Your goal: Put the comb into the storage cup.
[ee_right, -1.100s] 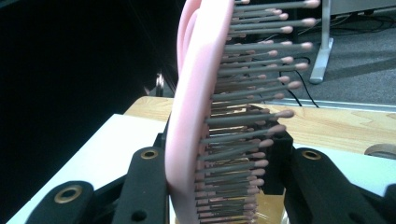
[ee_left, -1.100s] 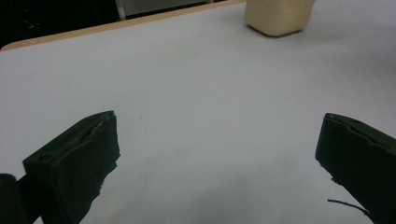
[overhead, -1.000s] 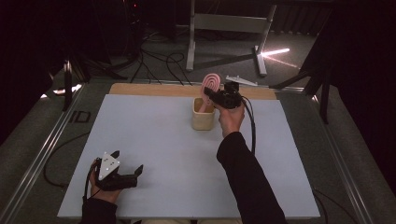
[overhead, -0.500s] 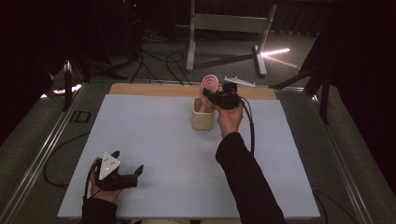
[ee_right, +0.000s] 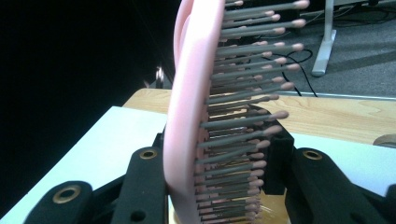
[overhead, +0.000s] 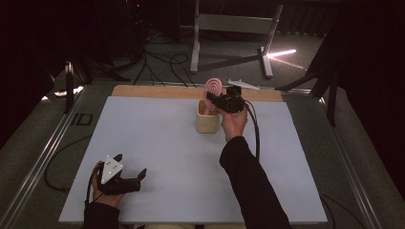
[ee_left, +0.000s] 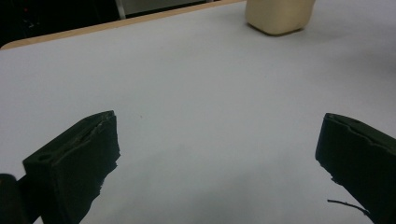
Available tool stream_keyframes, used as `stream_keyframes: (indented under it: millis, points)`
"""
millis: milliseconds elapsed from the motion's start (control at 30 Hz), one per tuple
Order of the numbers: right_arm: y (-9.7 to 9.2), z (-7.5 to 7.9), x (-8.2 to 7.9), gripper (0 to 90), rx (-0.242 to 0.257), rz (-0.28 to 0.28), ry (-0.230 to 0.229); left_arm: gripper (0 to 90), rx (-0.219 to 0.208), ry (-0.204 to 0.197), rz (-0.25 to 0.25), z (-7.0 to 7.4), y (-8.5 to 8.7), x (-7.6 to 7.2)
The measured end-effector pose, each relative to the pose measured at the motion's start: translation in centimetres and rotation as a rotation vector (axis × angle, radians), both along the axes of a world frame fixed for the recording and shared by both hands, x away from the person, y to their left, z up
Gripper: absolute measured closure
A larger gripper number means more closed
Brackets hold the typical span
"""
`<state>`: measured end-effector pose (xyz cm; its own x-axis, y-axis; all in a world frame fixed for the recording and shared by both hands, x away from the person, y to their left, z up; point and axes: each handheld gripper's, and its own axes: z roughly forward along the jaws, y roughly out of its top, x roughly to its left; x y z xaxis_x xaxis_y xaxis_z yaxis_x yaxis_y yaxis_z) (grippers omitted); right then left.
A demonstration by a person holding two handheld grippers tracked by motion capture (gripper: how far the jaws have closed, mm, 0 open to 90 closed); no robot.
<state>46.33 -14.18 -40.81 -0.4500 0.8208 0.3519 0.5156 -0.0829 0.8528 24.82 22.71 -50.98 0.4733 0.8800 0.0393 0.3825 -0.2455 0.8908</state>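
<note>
We see the right claw [overhead: 215, 99] clamped on a pink oval hairbrush with grey, pink-tipped bristles [ee_right: 191, 107]. In the right gripper view one black jaw presses the smooth pink back and the other meets the bristle side, so the brush stands upright on edge between them. From the high view the claw reaches in from the right, with the brush head [overhead: 213, 88] rising above the rim of a small cream-coloured plastic tub [overhead: 208, 123]. Against the earlier pictures we find nothing changed here: the right hand [overhead: 234, 121] sits at the same spot, the brush at the same height over the tub, the jaws as far apart as before.

The lower end of the brush reaches down at the tub's mouth; we cannot tell whether it touches the inside. What else the tub may hold is hidden from us.

The left claw [overhead: 130, 172] rests low on the near left part of the white tabletop [overhead: 157, 143], well apart from the tub, its jaws spread wide with only bare surface between them in the left gripper view, where the tub [ee_left: 279, 16] shows far off at the top. It too lies where it lay a second ago. Beyond the white sheet a strip of light wooden board [overhead: 157, 91] runs along the far edge.
</note>
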Motion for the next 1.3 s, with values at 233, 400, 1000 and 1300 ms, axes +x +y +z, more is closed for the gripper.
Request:
stream_keyframes:
  millis: [233,400,1000,1300]
  points:
    - [0.1,-0.3,0.0,62.3,0.001,-0.001,0.003,0.2,0.000,0.001,-0.002,0.0,0.0,0.0]
    - [0.1,-0.5,0.1,62.2,0.000,0.000,0.007,0.2,0.000,0.001,-0.002,0.0,-0.1,0.0]
    - [0.1,-0.9,0.4,61.8,0.017,-0.012,0.021,0.2,-0.002,0.000,-0.002,0.0,-0.1,0.0]
    - [-0.6,-1.1,0.7,62.3,0.019,-0.037,0.035,0.2,0.001,0.001,-0.005,0.0,-0.1,0.0]
